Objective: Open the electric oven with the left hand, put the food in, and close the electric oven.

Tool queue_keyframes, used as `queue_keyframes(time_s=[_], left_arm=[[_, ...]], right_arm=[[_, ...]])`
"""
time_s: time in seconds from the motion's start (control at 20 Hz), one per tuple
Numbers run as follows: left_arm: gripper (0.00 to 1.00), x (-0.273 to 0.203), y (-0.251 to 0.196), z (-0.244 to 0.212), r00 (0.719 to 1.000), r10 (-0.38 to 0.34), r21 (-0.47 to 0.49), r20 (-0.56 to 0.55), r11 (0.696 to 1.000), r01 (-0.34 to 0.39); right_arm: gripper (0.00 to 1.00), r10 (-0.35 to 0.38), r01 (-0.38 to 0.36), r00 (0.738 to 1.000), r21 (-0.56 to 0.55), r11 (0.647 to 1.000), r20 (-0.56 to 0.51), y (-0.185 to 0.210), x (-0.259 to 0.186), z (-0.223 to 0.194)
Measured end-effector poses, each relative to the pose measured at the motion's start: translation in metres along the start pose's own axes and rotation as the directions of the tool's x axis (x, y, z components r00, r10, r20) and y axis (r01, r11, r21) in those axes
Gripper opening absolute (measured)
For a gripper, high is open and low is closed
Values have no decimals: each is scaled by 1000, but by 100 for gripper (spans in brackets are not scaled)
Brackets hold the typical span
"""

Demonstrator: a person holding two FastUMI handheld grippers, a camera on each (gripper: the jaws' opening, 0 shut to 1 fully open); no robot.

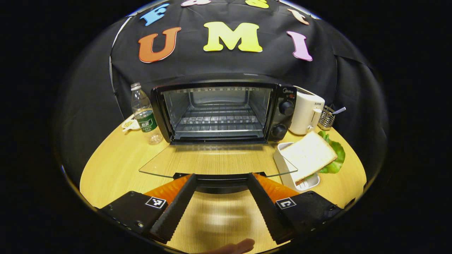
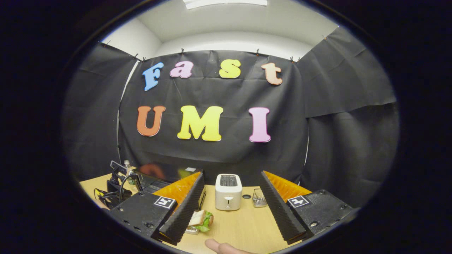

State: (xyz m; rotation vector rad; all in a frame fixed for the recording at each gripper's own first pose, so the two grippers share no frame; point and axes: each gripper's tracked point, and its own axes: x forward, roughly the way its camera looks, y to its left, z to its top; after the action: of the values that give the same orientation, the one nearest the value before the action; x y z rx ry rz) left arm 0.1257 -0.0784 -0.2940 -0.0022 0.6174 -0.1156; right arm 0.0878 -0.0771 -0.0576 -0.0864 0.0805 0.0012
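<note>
The black electric oven stands at the back of the wooden table with its glass door folded down flat and an empty wire shelf inside. My left gripper is open at the door's front edge, and the dark door handle lies between its fingers without being pinched. A sandwich with lettuce rests tilted on a white dish to the right of the door. In the right gripper view my right gripper hangs open and empty above the table, with the sandwich low beside its left finger.
A water bottle and a small dish stand left of the oven. A white toaster and a wire holder stand to its right. The toaster sits straight ahead of the right gripper.
</note>
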Motion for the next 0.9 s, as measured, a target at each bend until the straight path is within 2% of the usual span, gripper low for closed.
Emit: queue_keyframes(time_s=[0.05, 0.1, 0.15, 0.3, 0.35, 0.4, 0.45, 0.7, 0.75, 0.8, 0.85, 0.9], left_arm=[[96, 2, -1, -6, 1000, 0, 5, -15, 1000, 0], [95, 6, -3, -15, 999, -1, 13, -32, 1000, 1], [95, 10, -4, -23, 999, -1, 11, -53, 1000, 2], [95, 18, -8, -43, 995, -2, -16, -95, 1000, 0], [95, 18, -8, -42, 996, -1, -18, -85, 1000, 0], [95, 18, -8, -40, 997, -1, -17, -73, 1000, 0], [95, 17, -9, -38, 998, -1, -21, -69, 1000, -1], [93, 2, -9, -27, 1000, -6, -50, 0, 999, 6], [94, -4, -9, -20, 1000, -10, -56, 28, 998, 12], [94, -12, -7, -13, 998, -14, -62, 64, 998, 18], [93, -20, -6, -5, 995, -12, -65, 102, 998, 19], [93, -29, -4, 4, 990, -8, -66, 143, 998, 17]], right_arm=[[91, -1, 1, 1000, 0, 1000, -7, 1, 1, -2], [91, 1, -1, 1000, 2, 1000, -14, 2, 1, -5], [100, 4, -4, 1000, 5, 1000, -22, 3, 2, -6], [100, 9, -9, 999, 14, 1000, -48, 3, 6, -14], [100, 8, -7, 999, 13, 1000, -54, 3, 8, -16], [90, 6, -6, 998, 12, 1000, -59, 2, 9, -18], [100, 7, -6, 998, 15, 1000, -65, 1, 10, -19], [100, 15, -12, 993, 31, 999, -119, 1, 25, -36], [90, 41, -35, 989, 50, 998, -140, 6, 29, -41], [100, 72, -62, 983, 65, 996, -171, 11, 33, -49], [91, 98, -83, 975, 82, 993, -200, 15, 37, -57], [100, 122, -102, 965, 95, 990, -231, 16, 41, -65]])
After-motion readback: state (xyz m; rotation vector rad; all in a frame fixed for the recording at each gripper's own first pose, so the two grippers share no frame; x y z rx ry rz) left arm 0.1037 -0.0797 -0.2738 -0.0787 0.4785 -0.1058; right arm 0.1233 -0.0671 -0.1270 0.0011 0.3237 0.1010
